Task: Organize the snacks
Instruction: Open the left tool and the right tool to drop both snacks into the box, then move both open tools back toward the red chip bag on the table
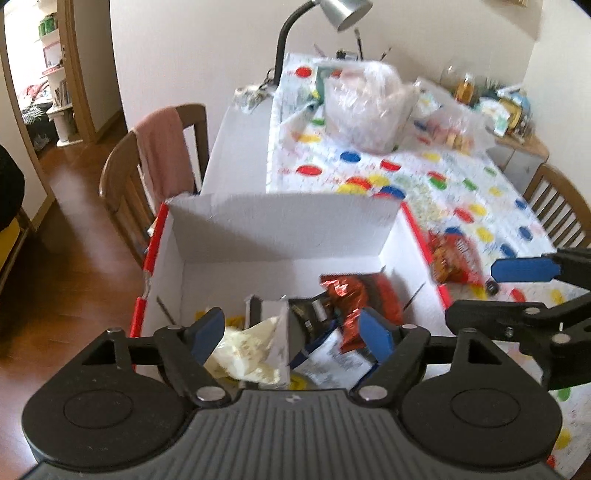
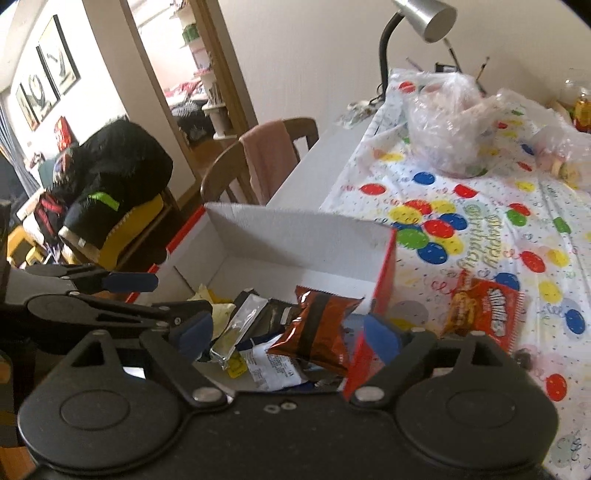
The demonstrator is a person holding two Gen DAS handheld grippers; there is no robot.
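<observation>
My left fingers [image 1: 293,332] stand wide apart with nothing between them, poised over the near end of the open white box [image 1: 280,225], which has red outer sides. My right fingers [image 2: 288,332] are likewise spread wide and empty, hanging over the same box [image 2: 295,236] from its right near corner; in the left view my right gripper [image 1: 517,291] shows just beside the box's right wall.

Inside the box I count about five snacks piled at the near end: one pale yellow bag [image 1: 243,354], one silver foil pack [image 2: 240,325], one dark wrapper [image 2: 275,314], one white-and-blue packet [image 1: 332,360], and one red-brown chip bag [image 2: 317,325] lying on top. The far end of the box shows bare white floor.

Outside, one red snack bag [image 2: 487,317] lies flat on the tabletop [image 2: 461,206], just beside the box's right wall. The tabletop wears a balloon-print cloth. Farther back sit two clear plastic bags [image 2: 447,125], bunched and near each other, and one desk lamp [image 2: 424,14] at the far edge. One chair with a pink cloth [image 2: 269,158] stands at the left.
</observation>
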